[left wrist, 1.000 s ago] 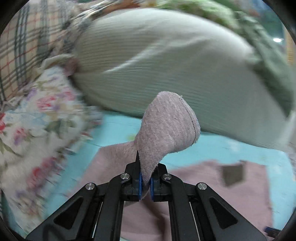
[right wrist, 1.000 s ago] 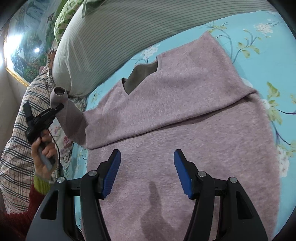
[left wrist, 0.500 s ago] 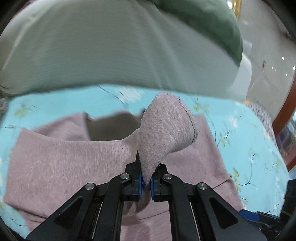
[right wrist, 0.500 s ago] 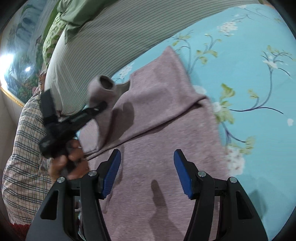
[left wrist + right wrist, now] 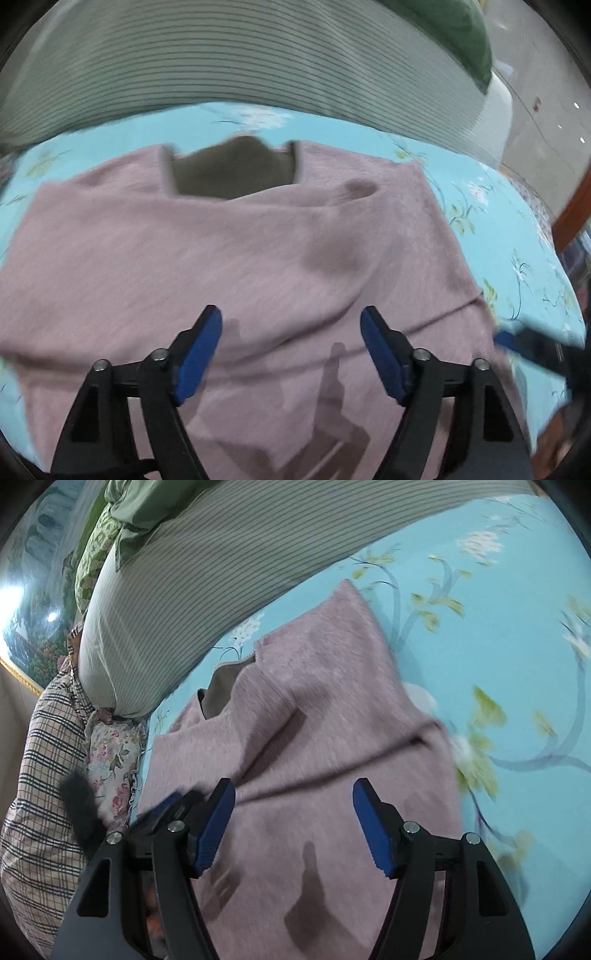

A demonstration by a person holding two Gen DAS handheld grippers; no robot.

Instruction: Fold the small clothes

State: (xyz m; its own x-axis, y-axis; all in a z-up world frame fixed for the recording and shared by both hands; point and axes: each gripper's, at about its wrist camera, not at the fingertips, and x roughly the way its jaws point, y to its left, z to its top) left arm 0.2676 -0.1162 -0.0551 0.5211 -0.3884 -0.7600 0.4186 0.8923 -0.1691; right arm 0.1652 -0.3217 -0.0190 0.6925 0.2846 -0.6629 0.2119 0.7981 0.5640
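Observation:
A mauve knit sweater (image 5: 207, 266) lies flat on the turquoise floral bed sheet (image 5: 491, 236), neck opening (image 5: 232, 173) toward the pillows. Both sleeves are folded in across its body. My left gripper (image 5: 291, 350) is open and empty, hovering over the sweater's lower half. My right gripper (image 5: 293, 827) is open and empty over the sweater (image 5: 325, 716) near its lower part. The left gripper's blue pads show blurred in the right wrist view (image 5: 166, 806), just left of my right gripper. The right gripper shows blurred at the right edge of the left wrist view (image 5: 532, 347).
A large striped pillow (image 5: 236, 55) lies behind the sweater, with a green one (image 5: 450, 29) on top. A plaid pillow (image 5: 40, 760) and a floral cushion (image 5: 114, 746) sit to the left. The sheet (image 5: 498, 646) extends to the right of the sweater.
My left gripper carried the sleeve cuff across the sweater, opened and let it go. The sleeve now lies folded over the body. Both grippers drew closer together over the lower half.

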